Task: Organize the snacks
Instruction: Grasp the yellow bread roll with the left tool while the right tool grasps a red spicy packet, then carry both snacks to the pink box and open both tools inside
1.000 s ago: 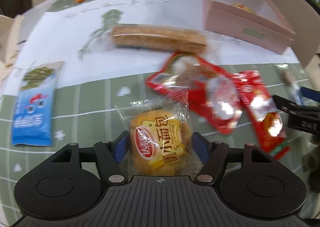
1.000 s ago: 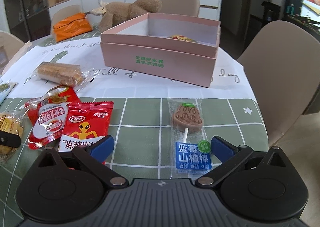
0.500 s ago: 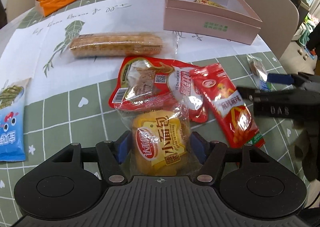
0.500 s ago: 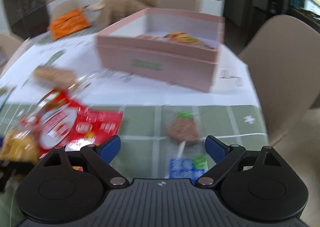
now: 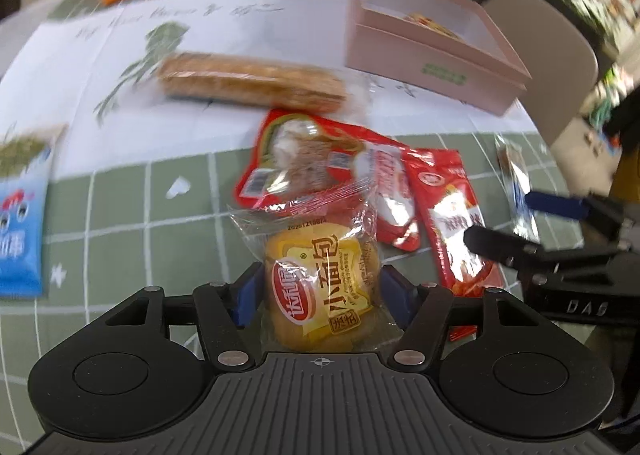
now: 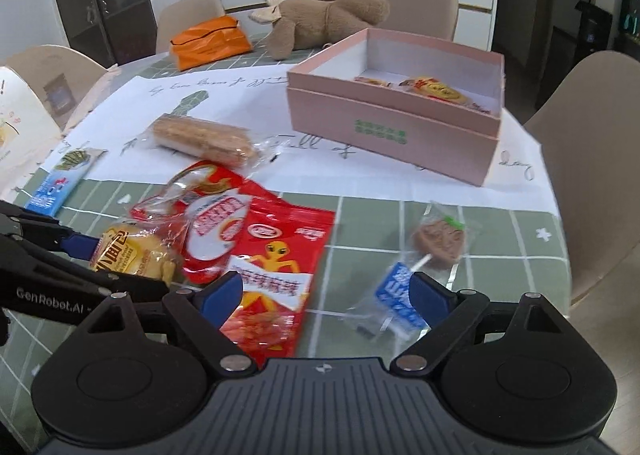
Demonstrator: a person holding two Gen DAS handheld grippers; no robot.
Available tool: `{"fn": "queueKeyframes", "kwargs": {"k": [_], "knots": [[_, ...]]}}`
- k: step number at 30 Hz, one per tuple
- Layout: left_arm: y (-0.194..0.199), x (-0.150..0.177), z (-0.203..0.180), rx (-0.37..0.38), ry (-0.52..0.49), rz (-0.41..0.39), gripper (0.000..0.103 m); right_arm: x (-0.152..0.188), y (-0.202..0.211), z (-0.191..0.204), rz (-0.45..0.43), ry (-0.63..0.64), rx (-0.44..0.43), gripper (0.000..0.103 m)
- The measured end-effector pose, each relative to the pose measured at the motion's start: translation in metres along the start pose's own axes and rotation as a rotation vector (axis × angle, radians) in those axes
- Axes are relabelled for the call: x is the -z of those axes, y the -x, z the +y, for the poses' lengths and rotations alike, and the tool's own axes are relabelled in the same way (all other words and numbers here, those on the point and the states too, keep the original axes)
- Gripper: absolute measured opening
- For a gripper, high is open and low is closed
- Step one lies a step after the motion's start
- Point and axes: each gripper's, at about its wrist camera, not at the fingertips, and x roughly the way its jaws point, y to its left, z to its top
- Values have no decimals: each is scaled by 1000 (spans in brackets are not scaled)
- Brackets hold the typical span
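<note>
My left gripper (image 5: pixel 320 291) is shut on a yellow bread packet (image 5: pixel 324 287), held above the green checked table; it also shows in the right wrist view (image 6: pixel 132 251). My right gripper (image 6: pixel 326 291) is open and empty, hovering over a red alien snack bag (image 6: pixel 276 271) and beside a lollipop in clear wrap (image 6: pixel 432 251). The open pink box (image 6: pixel 396 123) stands at the back right with a few snacks inside. A red pouch (image 5: pixel 320 159) and a long biscuit pack (image 5: pixel 252 83) lie between.
A blue snack packet (image 5: pixel 20 215) lies at the left. A plush toy (image 6: pixel 328 23) and an orange bag (image 6: pixel 208 41) sit at the far side. Chairs ring the table. A white paper sheet (image 6: pixel 140 111) covers the far half of the table.
The left gripper has kept hold of the bread packet and shifted. The right gripper has risen and moved left, from over the lollipop to between it and the red alien bag.
</note>
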Motion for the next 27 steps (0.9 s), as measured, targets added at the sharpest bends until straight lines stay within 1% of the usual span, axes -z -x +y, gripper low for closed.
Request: {"fn": "queueKeyframes", "kwargs": {"k": [3,5,7,9,10,11,12,13,15,19,21,23,25,27], "knots": [[7,7,12,5,25,-5,68,-3,-4,8,23,-2,-37,91],[10,12,16,4,28,-5,68,-5,-10,19,38,32,-39,91],[13,15,19,1,32,-9,68,-8,-21,30,47,72,-9,91],[14,17,20,4,40,-14,68,-9,-34,38,77,105,27,91],[14,17,21,5,44,-15,68,-9,-39,40,89,111,40,89],[14,18,22,6,47,-16,68,-9,-38,39,81,102,29,83],[15,18,22,8,50,-18,68,-10,-36,39,82,101,19,63],[14,18,22,7,52,-18,68,-10,-32,41,81,123,15,53],[14,18,21,-2,45,-17,68,-12,-22,39,82,140,-4,47],[13,18,17,-20,24,-8,67,-13,1,26,60,111,-23,44],[14,16,18,-10,30,4,65,-14,11,19,45,88,-17,44],[18,13,18,40,44,-8,61,-15,19,10,35,56,-8,44],[26,6,16,105,52,-45,60,-17,25,1,24,21,-13,44],[37,-9,10,146,44,-97,59,-21,33,-9,4,-17,-17,44]]}}
